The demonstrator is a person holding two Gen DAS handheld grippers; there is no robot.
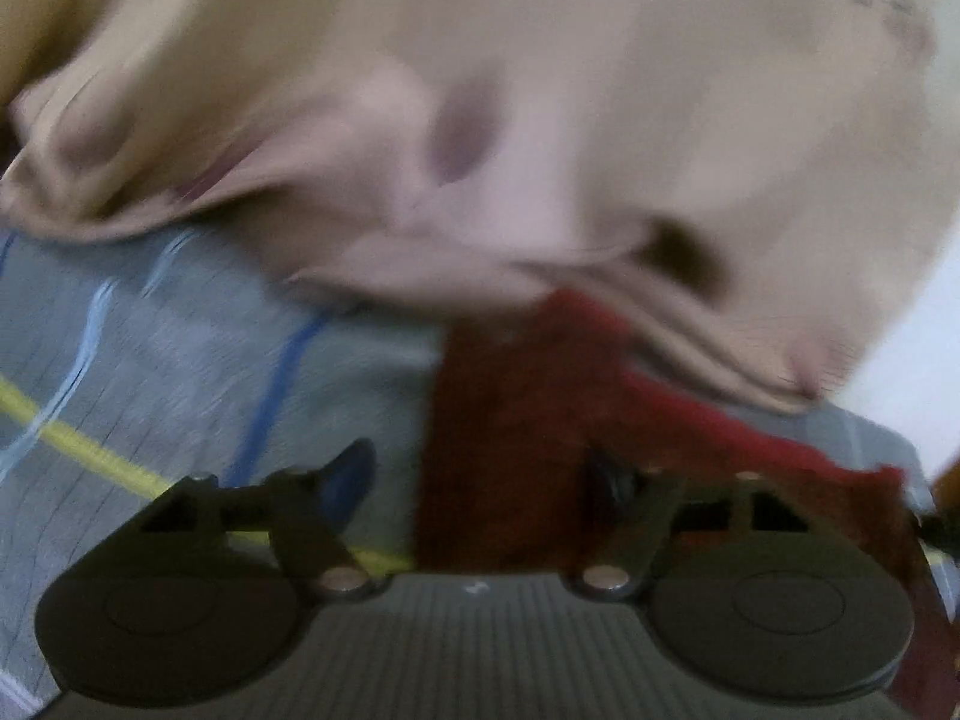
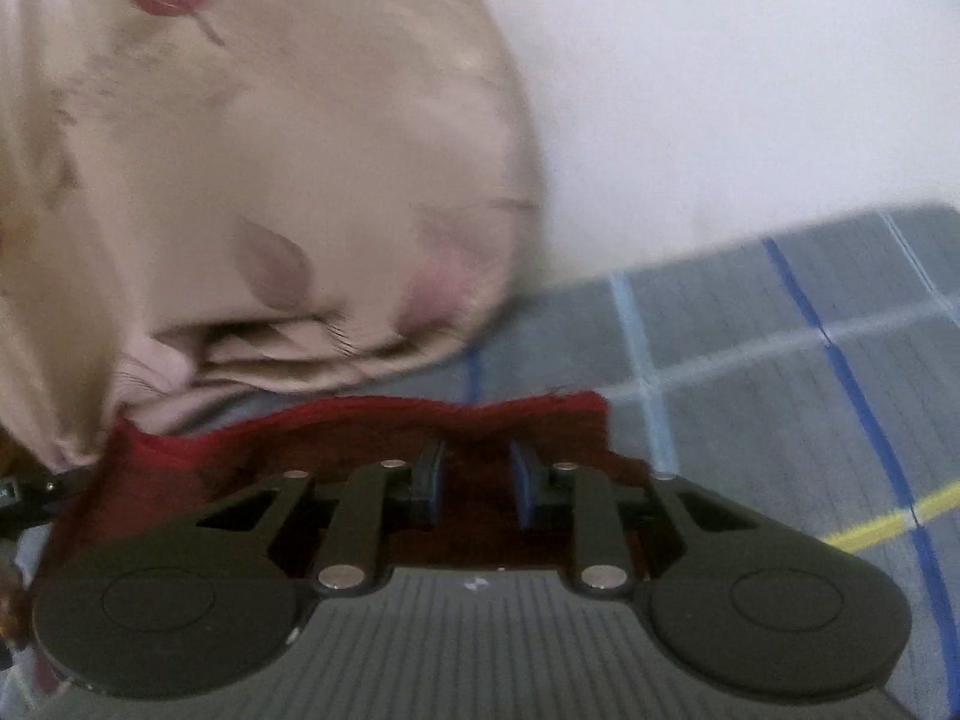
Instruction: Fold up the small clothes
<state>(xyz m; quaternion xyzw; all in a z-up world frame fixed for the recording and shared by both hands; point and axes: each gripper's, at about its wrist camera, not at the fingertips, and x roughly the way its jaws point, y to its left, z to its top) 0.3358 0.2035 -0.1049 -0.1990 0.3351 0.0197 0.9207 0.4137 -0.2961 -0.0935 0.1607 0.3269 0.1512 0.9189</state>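
Note:
A dark red cloth [image 1: 510,438] lies on a grey checked sheet [image 1: 150,360]; both views are blurred. In the left wrist view my left gripper [image 1: 486,474] has its jaws wide apart, with the red cloth draped between them and over the right finger [image 1: 612,480]; the blue left pad [image 1: 351,474] is bare. In the right wrist view the red cloth [image 2: 360,426] lies under and ahead of my right gripper [image 2: 477,480]. Its blue pads [image 2: 525,483] stand a little apart with cloth between them, not pressed.
A beige pillow or bundle of fabric [image 1: 480,120] fills the far side, seen also in the right wrist view [image 2: 252,180]. A white wall [image 2: 750,90] stands behind. The grey sheet [image 2: 780,390] with blue and yellow lines extends right.

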